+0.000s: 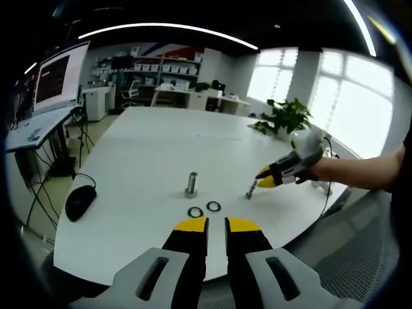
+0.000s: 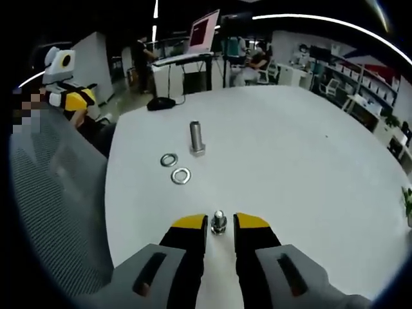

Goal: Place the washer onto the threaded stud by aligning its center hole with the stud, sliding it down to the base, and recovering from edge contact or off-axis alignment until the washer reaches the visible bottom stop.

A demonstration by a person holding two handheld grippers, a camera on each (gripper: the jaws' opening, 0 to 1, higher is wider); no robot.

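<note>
On the white desk [image 1: 148, 161] a threaded stud [image 1: 192, 183] was seen standing upright, with two washers [image 1: 196, 212] [image 1: 213, 206] lying flat just beside its base. The left gripper [image 1: 216, 224] was held back at the desk's near edge, its jaws slightly spread and pinching nothing. The right gripper [image 2: 220, 222] was set around a small bolt [image 2: 219, 223], the jaws flanking it; whether it was actually pinched could not be told.
</note>
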